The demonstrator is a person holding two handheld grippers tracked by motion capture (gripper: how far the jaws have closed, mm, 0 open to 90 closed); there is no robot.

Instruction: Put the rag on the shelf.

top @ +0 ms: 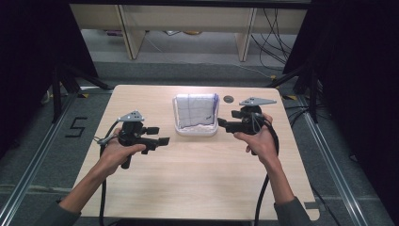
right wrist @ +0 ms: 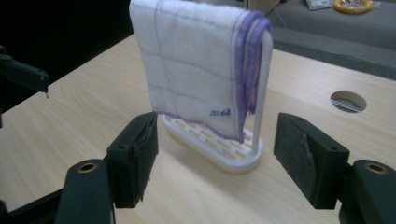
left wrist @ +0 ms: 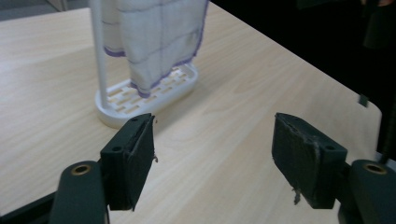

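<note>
A white cloth with purple edging (top: pixel 195 110) hangs folded over a small white rack (top: pixel 196 131) at the middle back of the wooden table (top: pixel 197 179). My left gripper (top: pixel 160 135) is held to the rack's left, its jaws pointing right, open and empty. My right gripper (top: pixel 227 118) hovers just right of the rack, also open and empty. In the left gripper view the cloth (left wrist: pixel 159 37) and slotted rack base (left wrist: pixel 140 100) lie beyond the wide jaws of the left gripper (left wrist: pixel 212 158). The right gripper view has the cloth (right wrist: pixel 191 70) on its rack (right wrist: pixel 219 144) straight ahead of the right gripper (right wrist: pixel 215 158).
A round cable hole (top: pixel 228 99) sits in the tabletop behind the rack, to its right. Black curtains flank the table, and cables run over the floor at the far right. Wooden furniture legs stand beyond the table's far edge.
</note>
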